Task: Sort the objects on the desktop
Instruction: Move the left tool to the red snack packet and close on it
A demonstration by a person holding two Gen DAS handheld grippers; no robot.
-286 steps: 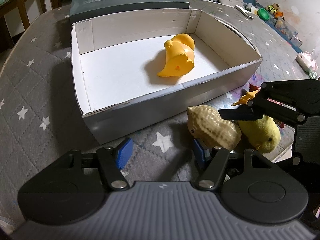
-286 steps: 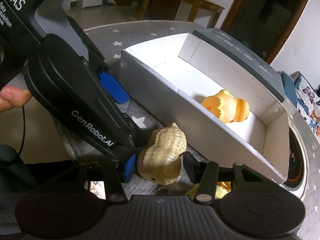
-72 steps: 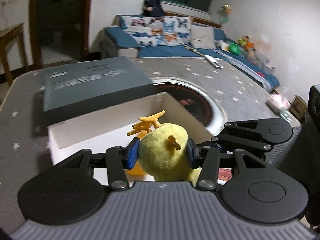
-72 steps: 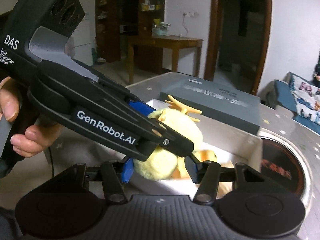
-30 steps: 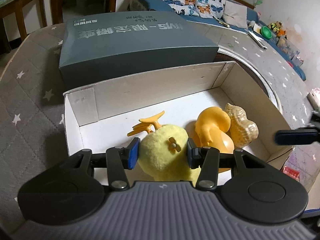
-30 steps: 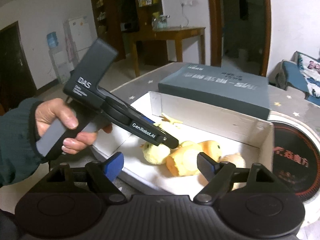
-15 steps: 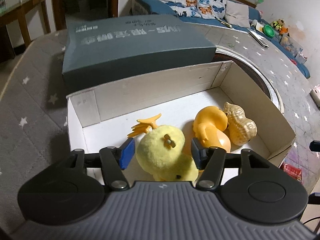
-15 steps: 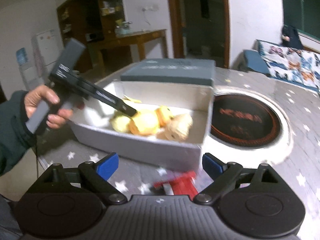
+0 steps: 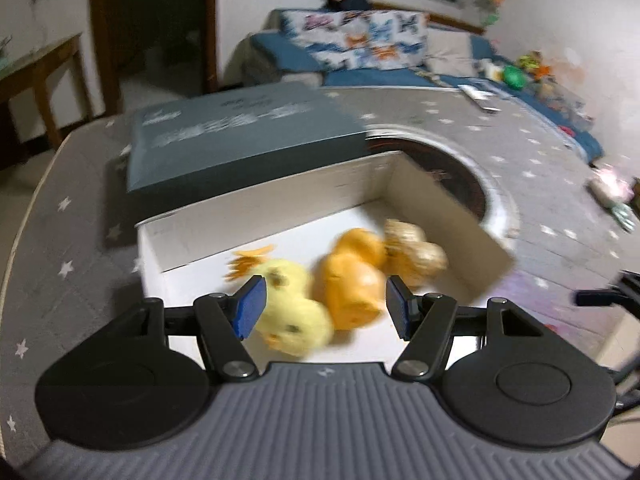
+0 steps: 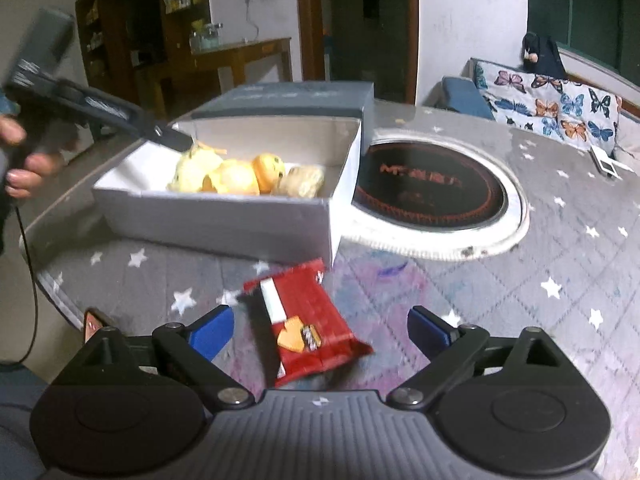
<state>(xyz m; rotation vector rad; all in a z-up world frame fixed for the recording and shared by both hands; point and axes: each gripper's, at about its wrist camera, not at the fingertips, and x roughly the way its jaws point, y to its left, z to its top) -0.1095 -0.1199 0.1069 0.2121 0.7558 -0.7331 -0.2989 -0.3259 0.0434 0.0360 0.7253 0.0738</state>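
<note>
The open white box (image 9: 280, 208) holds a yellow plush chick (image 9: 292, 316), an orange rubber duck (image 9: 352, 276) and a peanut toy (image 9: 416, 252). My left gripper (image 9: 325, 308) hovers open just above the chick, touching nothing. In the right wrist view the same box (image 10: 224, 220) stands at the back with the chick (image 10: 192, 172), duck (image 10: 240, 178) and peanut (image 10: 302, 184) inside, and the left gripper (image 10: 176, 140) over its far left corner. A red snack packet (image 10: 308, 320) lies flat on the grey star cloth between the spread fingers of my open right gripper (image 10: 320, 332).
The dark grey box lid (image 9: 240, 136) lies behind the box. A round black cooktop (image 10: 428, 188) with a white rim is set into the table to the right. A hand (image 10: 20, 172) holds the left gripper. The table edge runs along the left.
The left gripper has let go of the yellow chick, opened wider and drawn back from it. The right gripper has closed in on the red packet, which now lies between its fingers.
</note>
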